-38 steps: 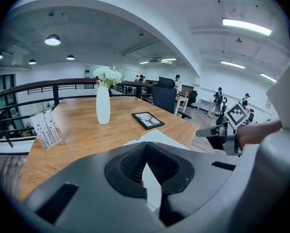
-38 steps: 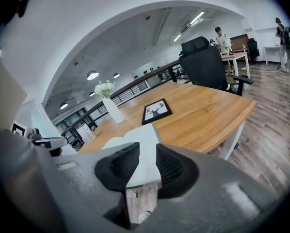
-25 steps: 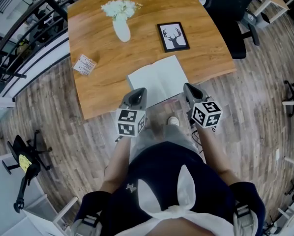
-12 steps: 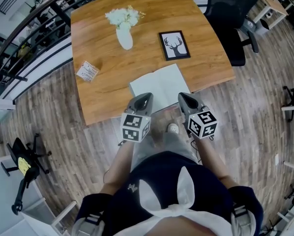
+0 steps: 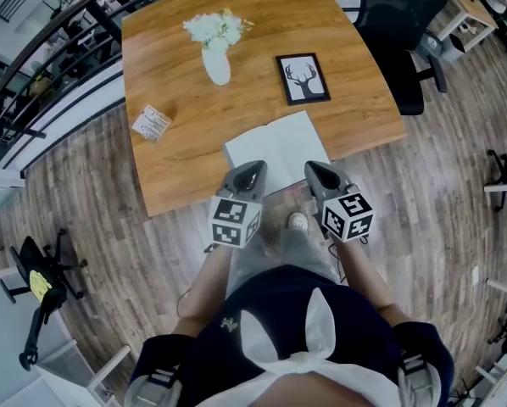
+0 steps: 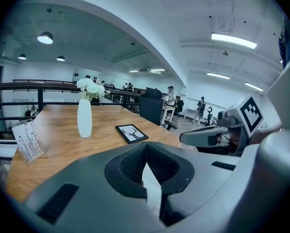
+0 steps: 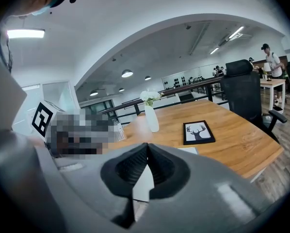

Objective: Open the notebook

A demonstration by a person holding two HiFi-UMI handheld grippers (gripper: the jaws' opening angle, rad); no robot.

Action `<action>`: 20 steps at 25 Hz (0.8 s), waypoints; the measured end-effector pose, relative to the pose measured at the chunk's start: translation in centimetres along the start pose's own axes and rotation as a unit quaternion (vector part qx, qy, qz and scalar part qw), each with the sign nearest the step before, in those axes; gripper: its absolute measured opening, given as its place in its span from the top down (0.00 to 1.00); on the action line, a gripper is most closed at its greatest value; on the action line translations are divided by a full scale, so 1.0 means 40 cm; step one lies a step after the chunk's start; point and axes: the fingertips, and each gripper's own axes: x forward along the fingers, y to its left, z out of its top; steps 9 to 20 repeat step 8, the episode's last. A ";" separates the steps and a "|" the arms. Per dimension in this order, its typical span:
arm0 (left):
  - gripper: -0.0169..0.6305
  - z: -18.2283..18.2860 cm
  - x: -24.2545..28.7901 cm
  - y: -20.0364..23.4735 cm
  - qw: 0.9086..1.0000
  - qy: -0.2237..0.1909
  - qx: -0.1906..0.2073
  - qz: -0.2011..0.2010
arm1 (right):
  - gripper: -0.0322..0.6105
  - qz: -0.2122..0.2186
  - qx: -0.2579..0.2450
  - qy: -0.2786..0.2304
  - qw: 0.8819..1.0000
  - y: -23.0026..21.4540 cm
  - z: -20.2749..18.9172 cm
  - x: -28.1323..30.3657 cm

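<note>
At the surface's (image 5: pixel 186 155) near edge lies the notebook (image 5: pixel 275 149), white pages apparently showing, so opening looks done. Just before it hover the left gripper (image 5: pixel 252 172) and right gripper (image 5: pixel 315 172), both jaws pressed together on nothing.

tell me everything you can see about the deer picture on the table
The picture is a small portrait-shaped rectangle: a thin black frame around a white sheet printed with a black deer head and antlers. Whether it has glass cannot be told. It lies flat on the wooden table, towards its right side, to the right of the white vase and beyond the white notebook, apart from both. Only the table touches it.
</note>
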 end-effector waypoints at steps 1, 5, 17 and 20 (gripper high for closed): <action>0.95 0.000 0.000 -0.001 1.000 0.000 0.000 -0.001 | 0.95 0.000 0.000 0.000 1.000 0.000 0.000 0.001; 0.95 0.000 0.001 0.000 1.000 -0.001 -0.004 -0.004 | 0.95 0.001 0.001 0.000 1.000 0.003 0.004 0.008; 0.95 -0.002 0.001 0.002 1.000 -0.001 -0.005 -0.005 | 0.95 0.000 0.002 -0.003 1.000 0.005 0.008 0.011; 0.95 -0.002 0.001 0.002 1.000 -0.001 -0.005 -0.005 | 0.95 0.000 0.002 -0.003 1.000 0.005 0.008 0.011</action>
